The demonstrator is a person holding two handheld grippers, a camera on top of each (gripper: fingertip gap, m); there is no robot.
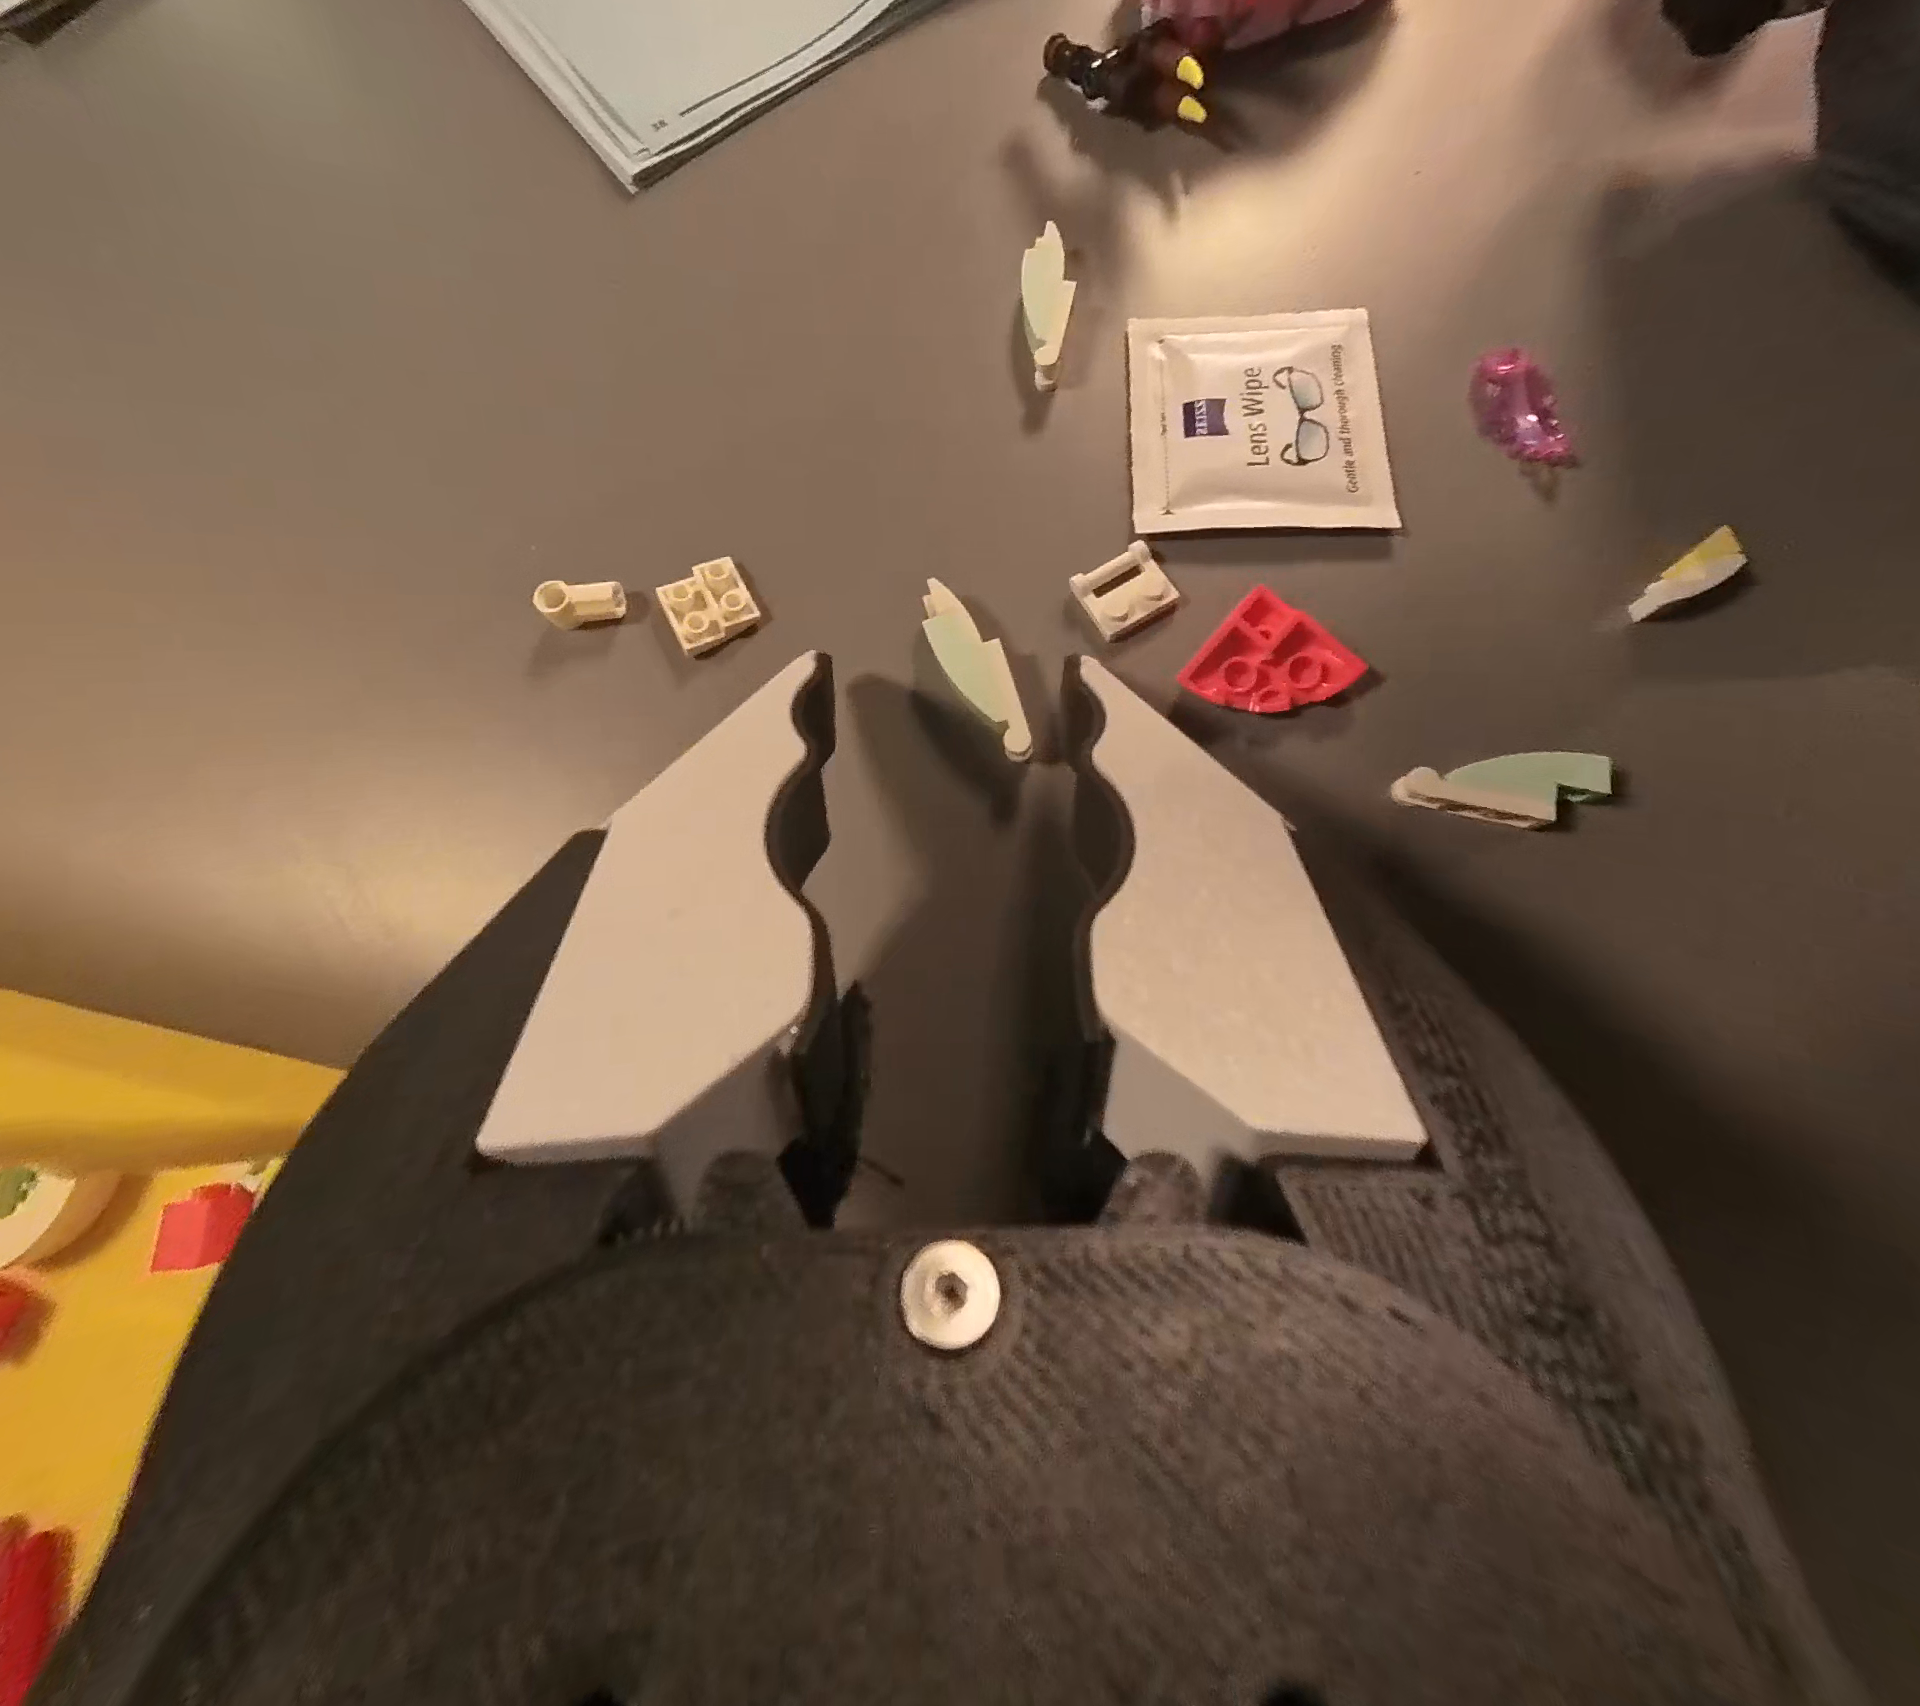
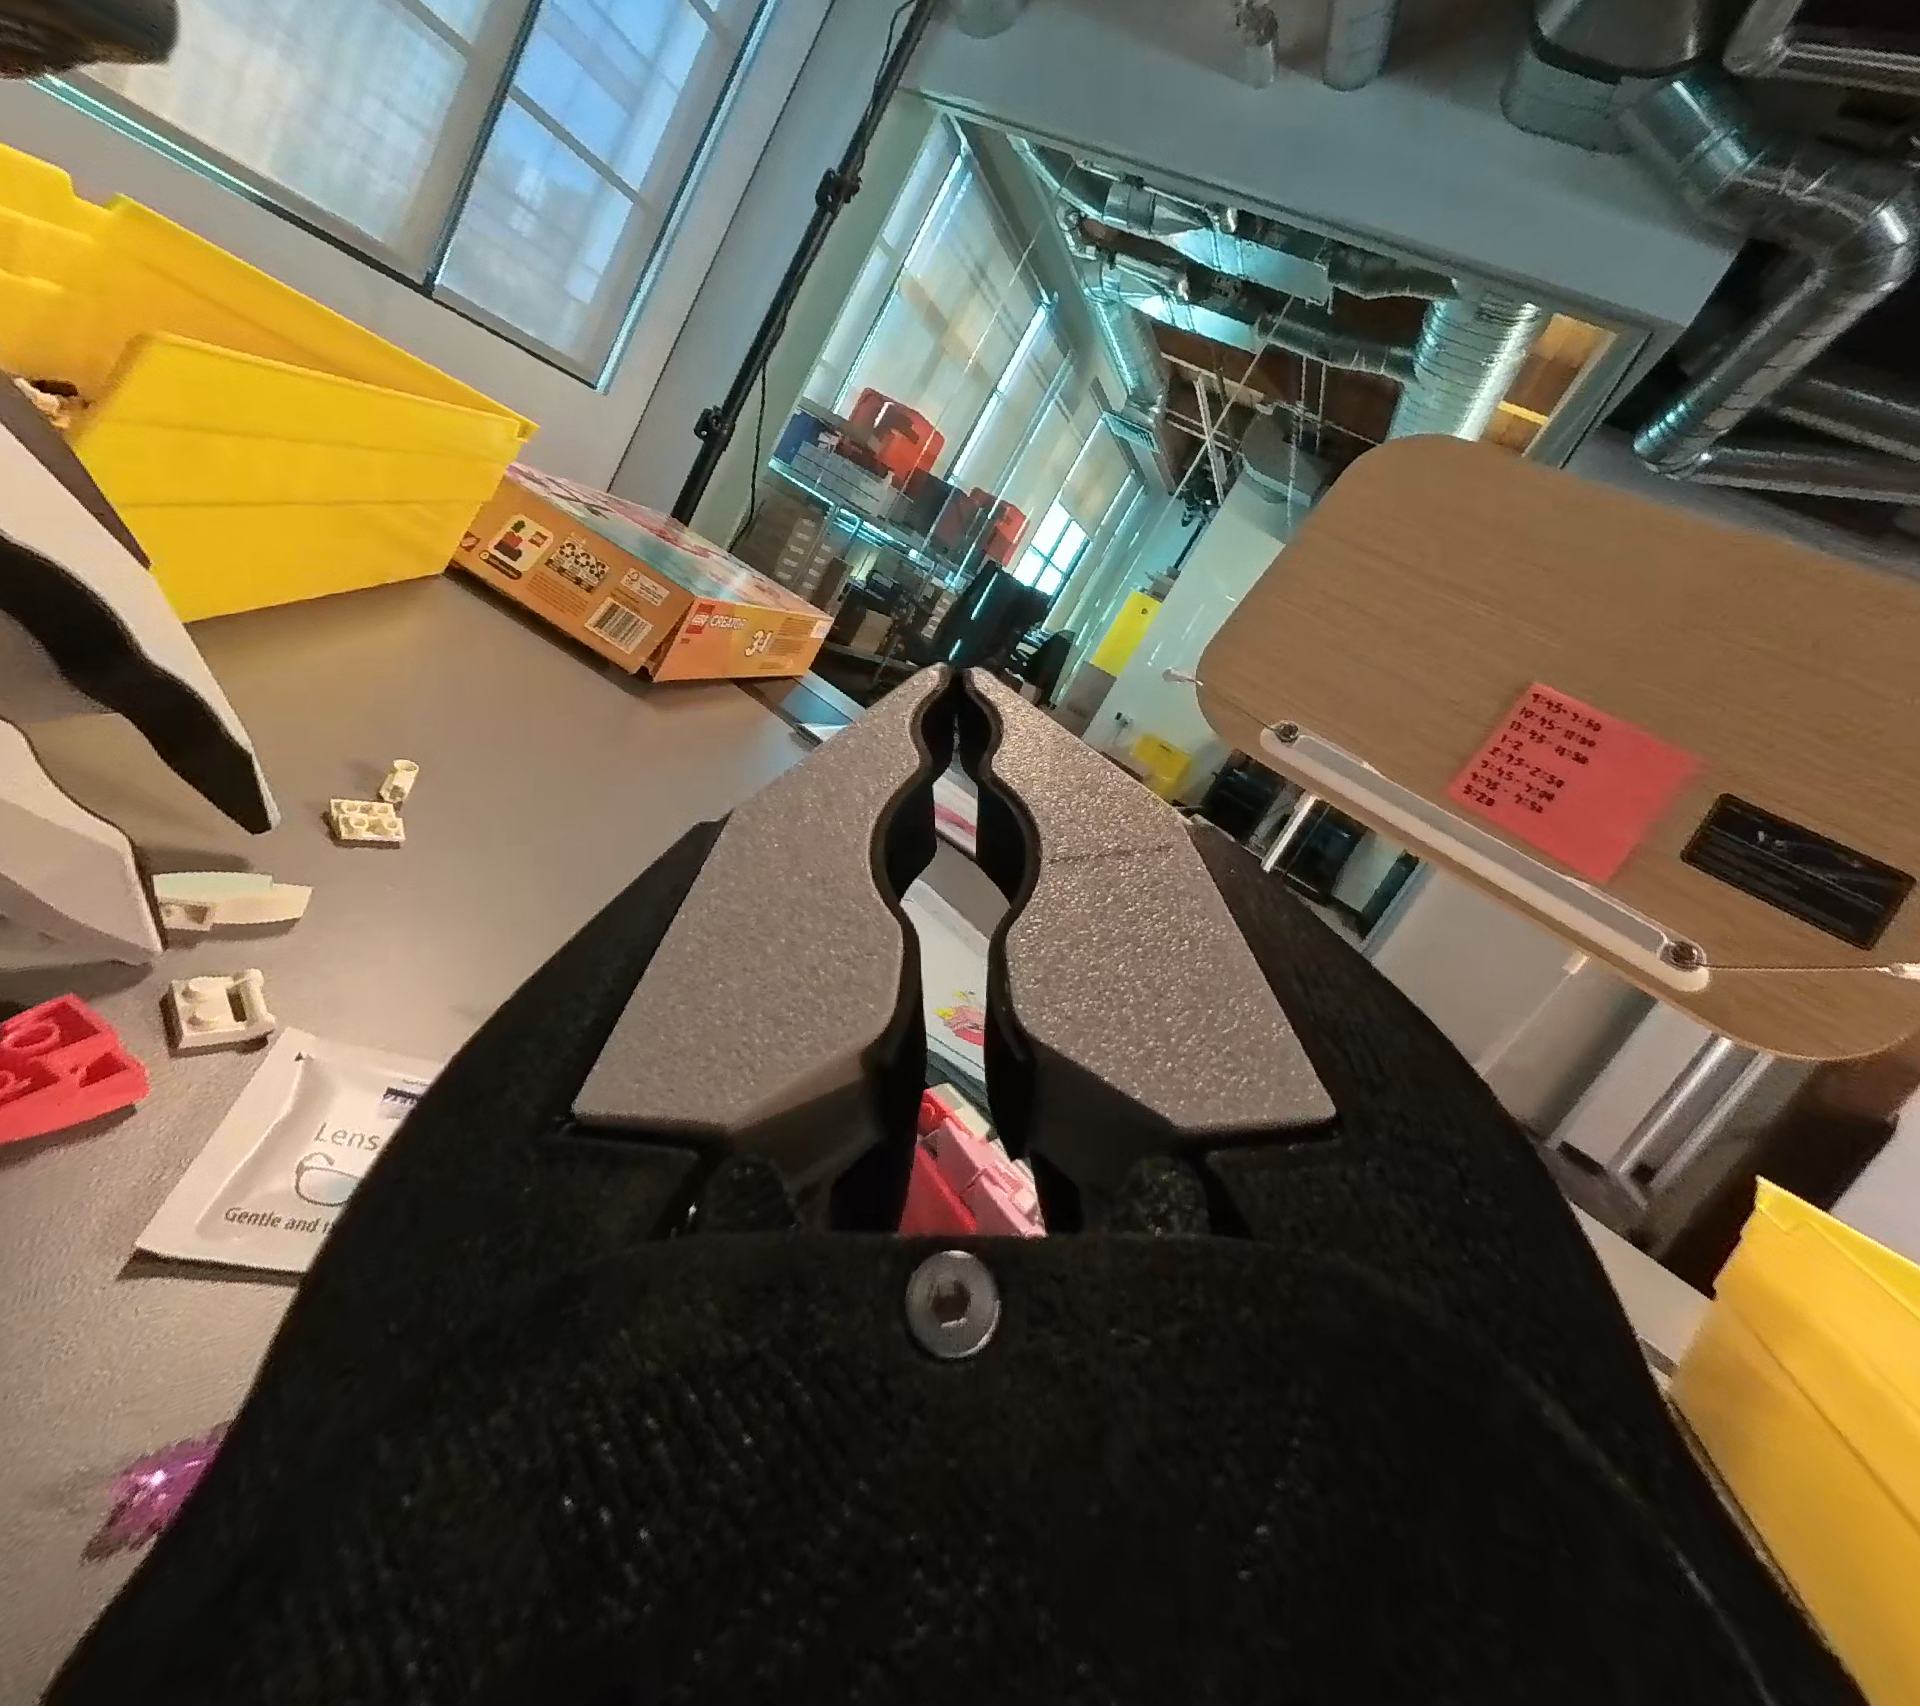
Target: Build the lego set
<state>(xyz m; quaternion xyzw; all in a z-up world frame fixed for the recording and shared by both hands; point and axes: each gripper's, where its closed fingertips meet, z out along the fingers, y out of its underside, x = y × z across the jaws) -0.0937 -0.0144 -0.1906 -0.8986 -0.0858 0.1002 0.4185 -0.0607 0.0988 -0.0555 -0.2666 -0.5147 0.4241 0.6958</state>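
Grey matte counter (image 1: 312,409) carries a white foil wipe sachet (image 1: 1260,422), my landmark. Just left of and below it, the left tool (image 1: 948,700) hangs with its grey fingers (image 1: 727,825) apart, straddling but not pressing a pale green feather-shaped plastic piece (image 1: 971,669). That piece lies flat and unlifted, long axis running away from the tool, pointed tip far, peg end near. Right of the sachet, the right tool (image 2: 954,682) is raised, fingertips together on nothing.

Industrial-style office or lab workspace indicated: bare silver ceiling ducts (image 2: 1714,98), large grid-paned windows (image 2: 436,46), stacked yellow plastic bins (image 2: 270,451), storage shelving (image 2: 883,493) seen beyond grey worktable (image 2: 499,773).
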